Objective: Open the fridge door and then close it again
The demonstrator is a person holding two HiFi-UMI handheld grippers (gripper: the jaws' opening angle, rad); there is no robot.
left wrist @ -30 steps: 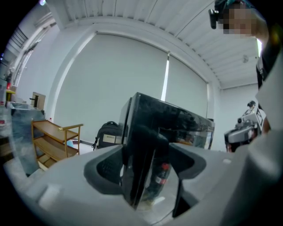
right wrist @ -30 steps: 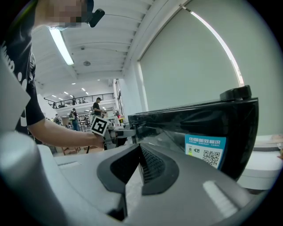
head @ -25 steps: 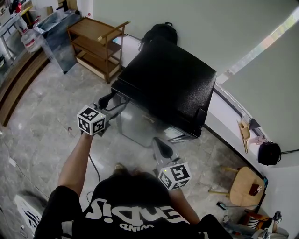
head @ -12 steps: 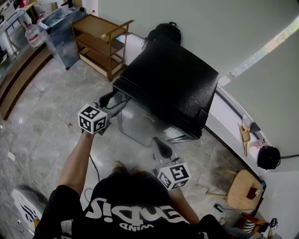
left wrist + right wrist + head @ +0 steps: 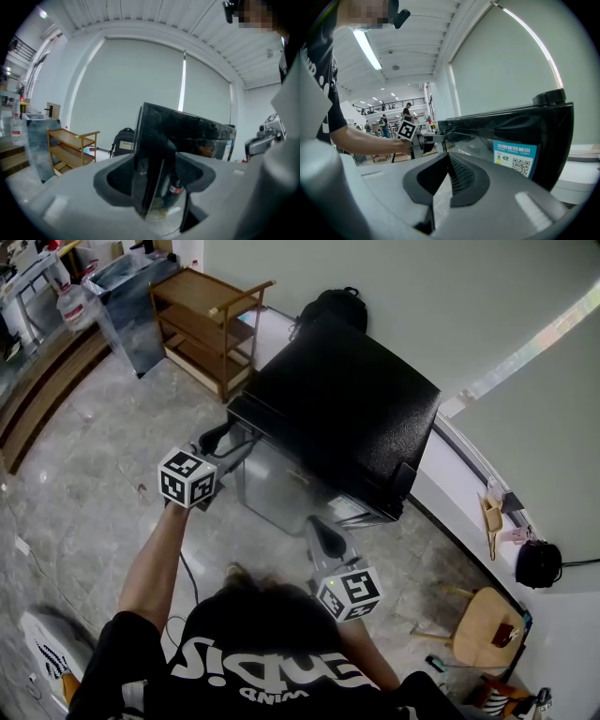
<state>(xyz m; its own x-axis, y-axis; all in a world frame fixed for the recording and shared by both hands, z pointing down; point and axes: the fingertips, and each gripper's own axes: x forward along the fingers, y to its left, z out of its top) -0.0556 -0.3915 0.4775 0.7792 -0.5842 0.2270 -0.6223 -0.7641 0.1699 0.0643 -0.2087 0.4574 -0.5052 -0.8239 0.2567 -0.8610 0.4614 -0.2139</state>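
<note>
two grippers at the fridge (image 5: 339, 409): left gripper (image 5: 234, 442), centre left, jaws apart and just closing around the door edge (image 5: 151, 154); right gripper (image 5: 315, 527) jaws together, empty.

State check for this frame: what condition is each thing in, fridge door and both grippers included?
Fridge door: looks shut; no gap shows.
Left gripper: open; jaws have just been closing, with the door's edge between them, not yet clamped.
Right gripper: shut, empty.
Bottle: stands behind the door's glass.
</note>
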